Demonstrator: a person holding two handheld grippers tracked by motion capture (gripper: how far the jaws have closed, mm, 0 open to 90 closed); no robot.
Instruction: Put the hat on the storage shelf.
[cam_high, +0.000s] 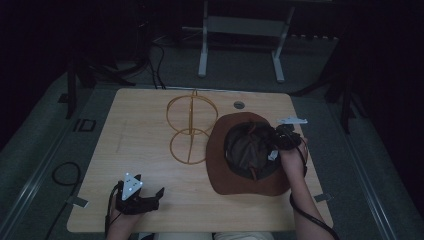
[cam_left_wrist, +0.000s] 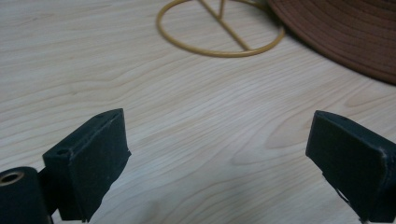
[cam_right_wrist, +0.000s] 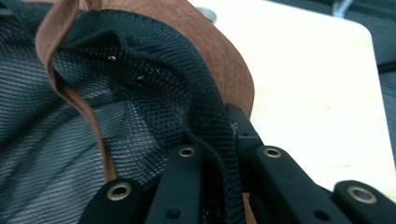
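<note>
A: Where's the hat (cam_high: 248, 156) rn?

B: High view, right of centre, lying crown-down on the table (cam_high: 145, 145) w/ the opening up. Right gripper (cam_high: 278, 141) is clamped on the inner rim at the hat's right edge.

A: Why grab it there?

B: Prob the only edge thin enough to pinch; my guess is it's meant for the wire stand (cam_high: 191, 127) just left of the hat, so a rim grip lets it be lifted and turned over.

A: Left gripper (cam_high: 150, 196)?

B: Lower left of the high view, jaws wide, nothing betw them. Looks parked out of the way.

A: What do the close views add?

B: Right gripper view shows the pinch itself: black mesh lining (cam_right_wrist: 159, 88) folded betw the jaws, brown strap (cam_right_wrist: 70, 88) hanging at left. High view's too dark for that. Left gripper view gives the stand's base ring (cam_left_wrist: 219, 35) at top centre and hat brim (cam_left_wrist: 345, 32) upper right, ring running under the brim.
</note>
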